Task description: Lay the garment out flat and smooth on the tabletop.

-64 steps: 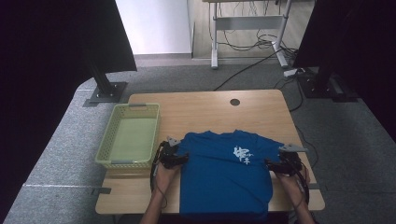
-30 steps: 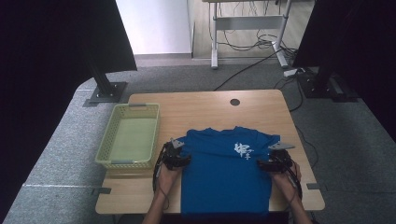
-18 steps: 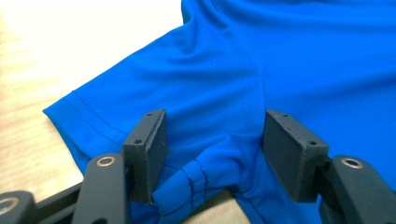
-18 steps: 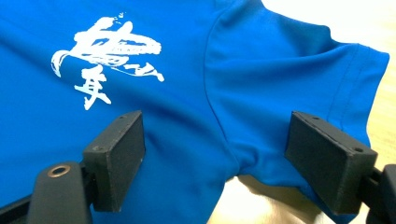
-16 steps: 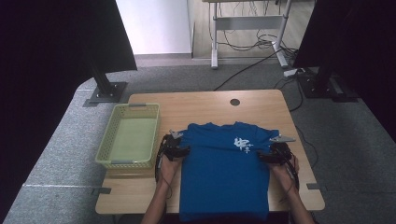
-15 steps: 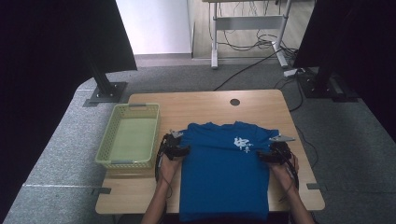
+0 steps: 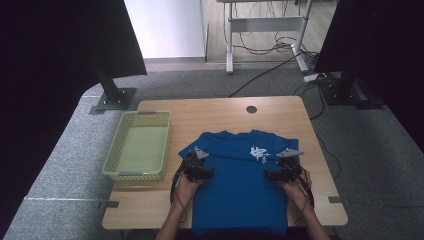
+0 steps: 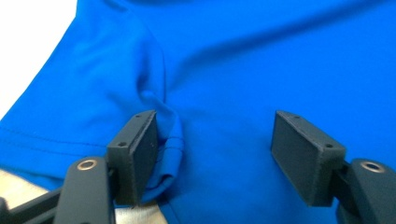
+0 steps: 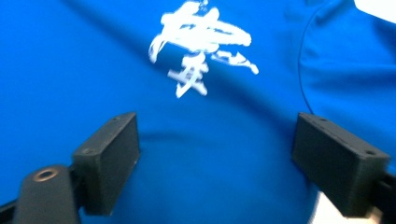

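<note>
I'm working a blue T-shirt (image 7: 240, 192) that lies flat, print up, at the near middle of the table (image 7: 220, 112), its hem hanging over the near edge and its collar toward 12 o'clock. An empty yellow-green basket (image 7: 112, 160) sits just beside it at 9 o'clock.

As I read it, the step in hand is smoothing and squaring the shirt, probably ahead of a fold. To do that well I'd set both claws at the same height on the two side seams, take only a thin pinch of cloth, and pull outward evenly so the white print (image 9: 201, 44) stays centred and no ridge forms across the chest. The bunched underarm on the left could wrinkle the body if I drag it, so I'd let it settle first.

The left claw (image 7: 201, 171) sits at the shirt's 9 o'clock edge, under the sleeve. Its jaws have just been opening and stand moderately wide; in the left gripper view a rumpled fold of sleeve seam (image 8: 166, 140) touches one pad, while the other pad stands clear, so nothing is clamped.

The right claw (image 7: 279, 173) is at the 3 o'clock edge, its jaws just widened too, spread over flat cloth below the print, gripping nothing.
</note>
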Available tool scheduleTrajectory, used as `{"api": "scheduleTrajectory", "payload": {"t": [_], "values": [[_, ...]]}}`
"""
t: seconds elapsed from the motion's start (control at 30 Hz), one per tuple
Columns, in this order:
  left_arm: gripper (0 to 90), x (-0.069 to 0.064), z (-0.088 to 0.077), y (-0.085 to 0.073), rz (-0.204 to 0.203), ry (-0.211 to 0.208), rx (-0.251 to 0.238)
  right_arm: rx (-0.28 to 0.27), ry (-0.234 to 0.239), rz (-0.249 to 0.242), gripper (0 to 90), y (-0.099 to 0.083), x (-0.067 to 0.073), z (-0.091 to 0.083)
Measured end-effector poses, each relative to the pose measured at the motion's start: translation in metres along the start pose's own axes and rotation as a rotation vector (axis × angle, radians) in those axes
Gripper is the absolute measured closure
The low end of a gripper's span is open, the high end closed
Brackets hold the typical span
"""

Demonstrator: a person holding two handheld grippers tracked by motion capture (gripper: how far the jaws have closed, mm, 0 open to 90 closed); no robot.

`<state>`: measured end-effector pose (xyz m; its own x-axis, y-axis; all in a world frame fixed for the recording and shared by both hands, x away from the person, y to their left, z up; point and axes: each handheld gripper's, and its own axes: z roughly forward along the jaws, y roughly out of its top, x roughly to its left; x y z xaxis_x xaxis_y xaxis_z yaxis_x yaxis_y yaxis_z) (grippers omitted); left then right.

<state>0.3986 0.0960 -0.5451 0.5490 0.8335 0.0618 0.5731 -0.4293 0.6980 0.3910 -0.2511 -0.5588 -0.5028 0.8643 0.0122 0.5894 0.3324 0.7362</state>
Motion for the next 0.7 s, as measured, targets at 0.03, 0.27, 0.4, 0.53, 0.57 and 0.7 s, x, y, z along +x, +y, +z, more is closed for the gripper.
{"api": "scheduleTrajectory", "payload": {"t": [0.03, 0.27, 0.4, 0.53, 0.57, 0.7], "values": [[31.6, 0.002, 0.001, 0.000, -0.005, 0.000, -0.006, -0.004, -0.002, 0.001, 14.6, 0.000, -0.002, 0.001], [31.6, 0.009, 0.010, 0.007, -0.017, 0.020, -0.022, -0.018, -0.008, 0.009, 14.6, 0.008, -0.014, 0.011], [31.8, 0.005, -0.004, 0.006, 0.002, 0.022, -0.051, -0.029, 0.011, 0.024, 15.0, 0.010, -0.017, 0.004], [31.4, 0.000, -0.016, -0.003, 0.017, 0.010, -0.052, -0.060, 0.020, 0.039, 15.0, 0.006, -0.018, -0.013], [31.3, -0.001, -0.019, -0.007, 0.018, 0.009, -0.052, -0.062, 0.020, 0.032, 15.0, 0.004, -0.018, -0.017], [30.8, -0.003, -0.020, -0.021, 0.038, 0.021, -0.020, -0.055, 0.022, 0.028, 15.0, -0.006, -0.016, -0.030]]}}
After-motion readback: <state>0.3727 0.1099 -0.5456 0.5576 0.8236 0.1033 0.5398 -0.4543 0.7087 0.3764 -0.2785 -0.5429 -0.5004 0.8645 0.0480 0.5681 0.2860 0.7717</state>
